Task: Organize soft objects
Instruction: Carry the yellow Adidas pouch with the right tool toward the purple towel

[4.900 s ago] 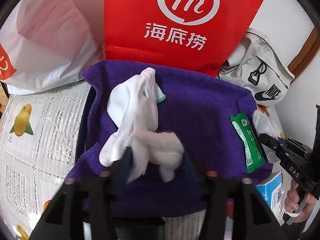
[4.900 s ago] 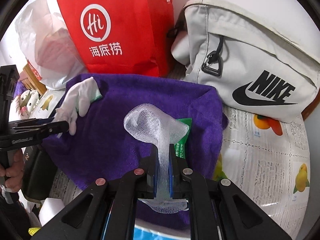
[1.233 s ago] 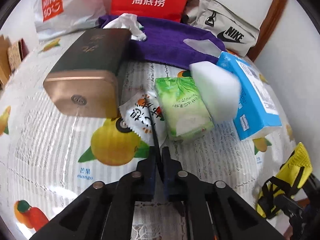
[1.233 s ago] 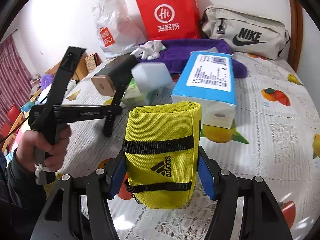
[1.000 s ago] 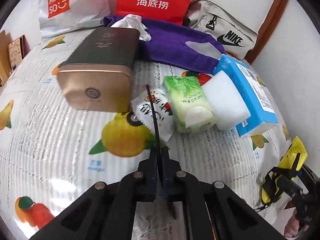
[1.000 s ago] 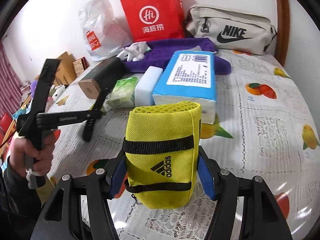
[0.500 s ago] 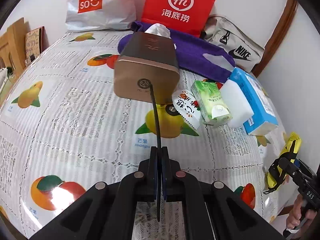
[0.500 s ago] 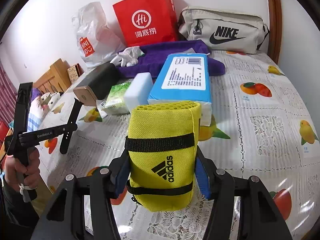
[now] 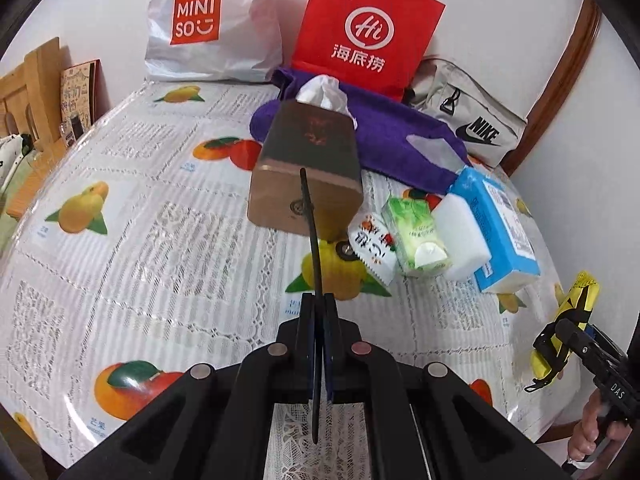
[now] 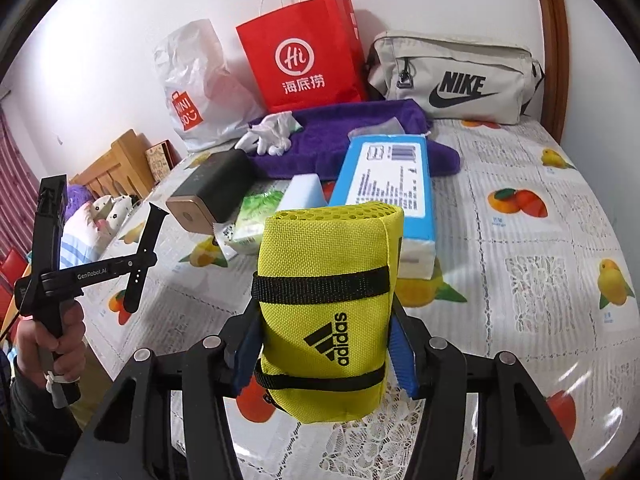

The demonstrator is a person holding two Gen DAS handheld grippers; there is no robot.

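My right gripper [image 10: 324, 344] is shut on a yellow Adidas pouch [image 10: 326, 304] and holds it above the table's near edge; the pouch also shows in the left wrist view [image 9: 568, 320]. My left gripper [image 9: 319, 312] is shut on a thin black strap [image 9: 311, 232], seen edge-on; in the right wrist view it is a black watch-style band [image 10: 145, 256]. A purple towel [image 9: 396, 136] lies at the back with white gloves [image 10: 270, 134] and a mesh net [image 9: 432, 148] on it.
On the fruit-print tablecloth [image 9: 160, 220] lie a dark box with gold end [image 9: 308, 168], a snack packet [image 9: 372, 248], a green tissue pack [image 9: 416, 236], a white sponge [image 9: 460, 236] and a blue tissue box [image 10: 386, 184]. Red bag [image 9: 366, 28], Miniso bag [image 9: 208, 24] and Nike bag [image 10: 456, 76] line the wall.
Both grippers have pulled back and up from the table, keeping hold of the strap and the yellow pouch. The objects on the table have not moved.
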